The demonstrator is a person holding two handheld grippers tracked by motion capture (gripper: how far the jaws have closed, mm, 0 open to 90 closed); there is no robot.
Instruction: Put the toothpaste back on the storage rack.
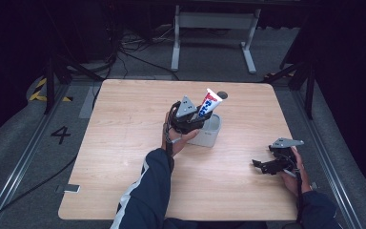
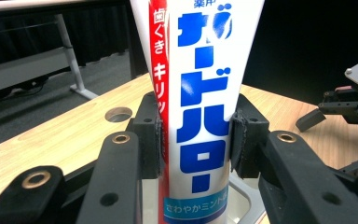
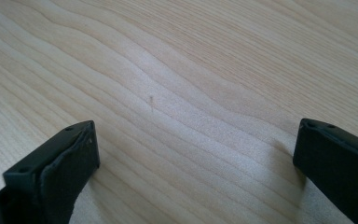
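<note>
Near the worktop's (image 1: 124,143) far middle, the left hand-held gripper (image 1: 196,119) clamps a toothpaste tube (image 1: 209,103) standing in a white cup (image 1: 210,136). At the near right, the right hand-held gripper (image 1: 262,165) rests with jaws wide apart, holding nothing.

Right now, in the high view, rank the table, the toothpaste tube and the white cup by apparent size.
1. Wooden table, by far the largest.
2. White cup and toothpaste tube: look alike, both partly hidden by the left gripper, so unranked.
</note>
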